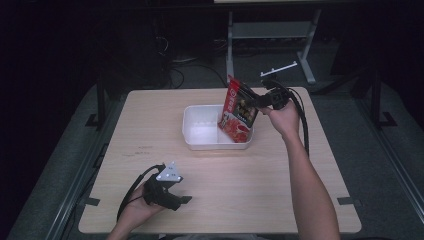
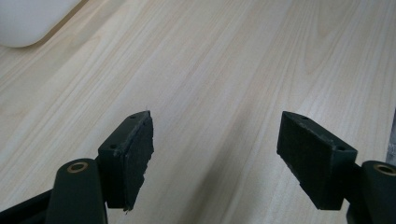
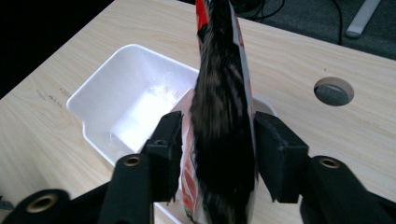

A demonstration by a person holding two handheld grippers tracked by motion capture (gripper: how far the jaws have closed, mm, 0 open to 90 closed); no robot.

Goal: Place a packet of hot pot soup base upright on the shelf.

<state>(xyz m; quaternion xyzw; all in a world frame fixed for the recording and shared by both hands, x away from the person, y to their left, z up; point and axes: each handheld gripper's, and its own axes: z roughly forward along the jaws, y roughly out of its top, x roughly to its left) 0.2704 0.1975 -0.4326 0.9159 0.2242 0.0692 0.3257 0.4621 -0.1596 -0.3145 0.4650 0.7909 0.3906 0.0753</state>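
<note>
Our left gripper [image 1: 175, 199] rests idle on the pale wooden table [image 1: 150, 120], jaws wide and empty. Rightward, our right gripper [image 3: 219, 140] has its jaws parted around the red foil snack pouch [image 1: 239, 111], seemingly releasing it upright into the white plastic tub [image 1: 200, 131].

Red packet [image 1: 239, 111] (dark printed middle) is showing against the white tub [image 1: 202, 131], pale wood-grain counter [image 1: 250, 180] glowing.
</note>
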